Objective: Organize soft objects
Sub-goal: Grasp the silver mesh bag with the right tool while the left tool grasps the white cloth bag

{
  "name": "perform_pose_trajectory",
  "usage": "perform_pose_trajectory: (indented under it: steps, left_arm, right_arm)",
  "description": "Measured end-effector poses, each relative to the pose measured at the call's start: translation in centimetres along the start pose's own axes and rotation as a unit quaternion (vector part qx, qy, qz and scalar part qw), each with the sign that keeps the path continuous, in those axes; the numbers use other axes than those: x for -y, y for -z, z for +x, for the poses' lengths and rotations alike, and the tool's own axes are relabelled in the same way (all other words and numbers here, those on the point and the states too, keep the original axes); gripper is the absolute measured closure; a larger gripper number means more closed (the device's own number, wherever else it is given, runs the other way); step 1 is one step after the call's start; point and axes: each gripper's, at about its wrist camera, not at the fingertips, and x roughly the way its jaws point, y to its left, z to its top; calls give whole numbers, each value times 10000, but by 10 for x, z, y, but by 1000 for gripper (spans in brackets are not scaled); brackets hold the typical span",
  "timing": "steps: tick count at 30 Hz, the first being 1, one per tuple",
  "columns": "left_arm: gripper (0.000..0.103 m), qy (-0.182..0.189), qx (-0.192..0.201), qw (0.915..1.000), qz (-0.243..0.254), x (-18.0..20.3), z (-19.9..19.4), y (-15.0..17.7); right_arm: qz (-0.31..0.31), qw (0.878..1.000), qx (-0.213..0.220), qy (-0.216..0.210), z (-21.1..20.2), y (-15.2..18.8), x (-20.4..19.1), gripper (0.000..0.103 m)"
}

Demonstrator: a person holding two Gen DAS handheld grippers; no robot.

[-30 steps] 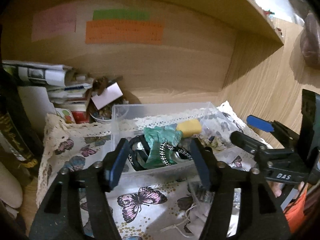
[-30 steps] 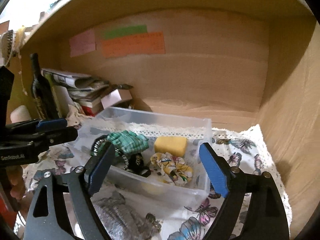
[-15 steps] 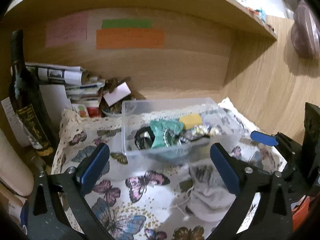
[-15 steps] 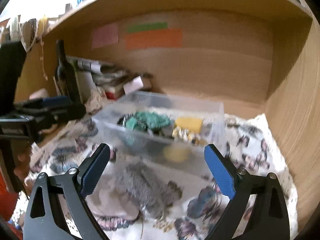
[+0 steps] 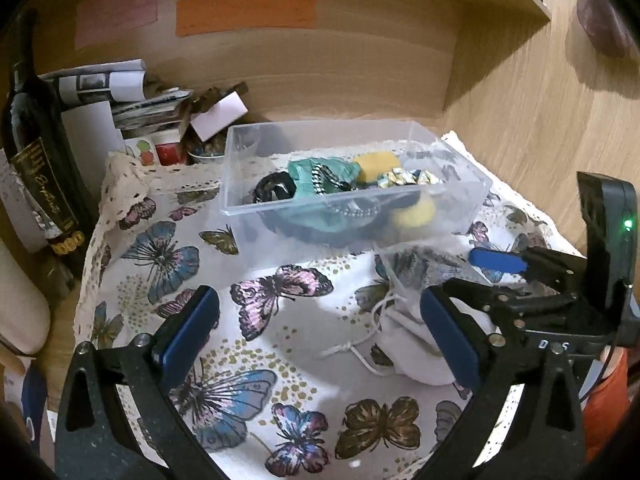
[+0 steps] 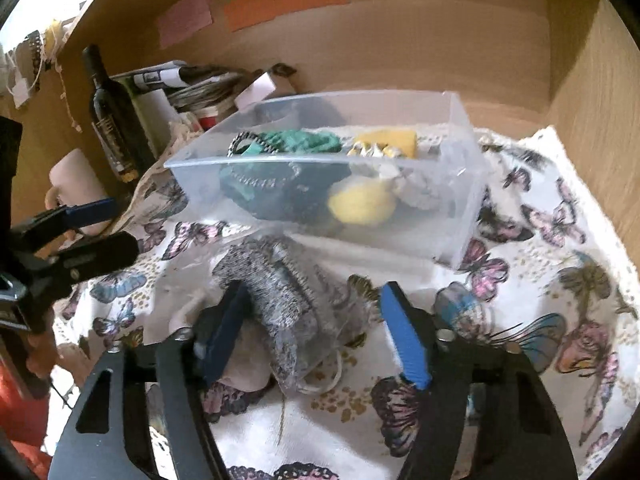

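Observation:
A clear plastic box [image 5: 452, 208] [image 6: 460, 208] stands on a butterfly cloth and holds a teal scrunchie [image 5: 316, 172], a yellow sponge [image 5: 378, 162], a black band and a patterned scrunchie. In front of it lies a grey knitted item in a see-through drawstring pouch [image 6: 280, 300] [image 5: 412, 272]. My right gripper [image 6: 314, 334] straddles the pouch and its jaws are closing; the right pad still stands clear of it. My left gripper [image 5: 318, 336] hovers wide open over bare cloth, left of the pouch, with nothing between its fingers. Each gripper shows at the edge of the other's view.
A dark wine bottle [image 5: 36, 152] [image 6: 112, 128], a stack of papers [image 5: 120, 92] and small jars crowd the back left corner. A cream cylinder [image 6: 76, 176] stands by the bottle. Wooden walls close the back and right. Paper notes [image 5: 244, 12] are stuck on the back wall.
Both grippers drew back from the box and sank toward the cloth. The left jaws spread wide. The right jaws came down around the grey pouch and narrowed.

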Motion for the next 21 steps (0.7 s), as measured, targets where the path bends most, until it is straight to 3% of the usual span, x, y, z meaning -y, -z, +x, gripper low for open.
perform_pose_trajectory:
  steps: [2, 4, 8, 14, 21]
  left_arm:
    - [1, -1, 14, 10000, 45, 3, 0, 1]
    - [1, 4, 14, 10000, 79, 7, -1, 2]
    - [1, 74, 24, 9998, 179, 13, -3, 3]
    - [1, 272, -40, 9992, 285, 29, -1, 4]
    - [1, 553, -407, 9972, 304, 47, 23, 12]
  right_arm:
    - [70, 9998, -72, -173, 2, 2, 1, 54]
    - [85, 9994, -96, -326, 1, 3, 0, 69]
    - [51, 9996, 85, -278, -10, 4, -4, 84]
    - [-39, 9989, 470, -25, -33, -2, -3, 88]
    - [-5, 9953, 911, 329, -64, -4, 9, 88]
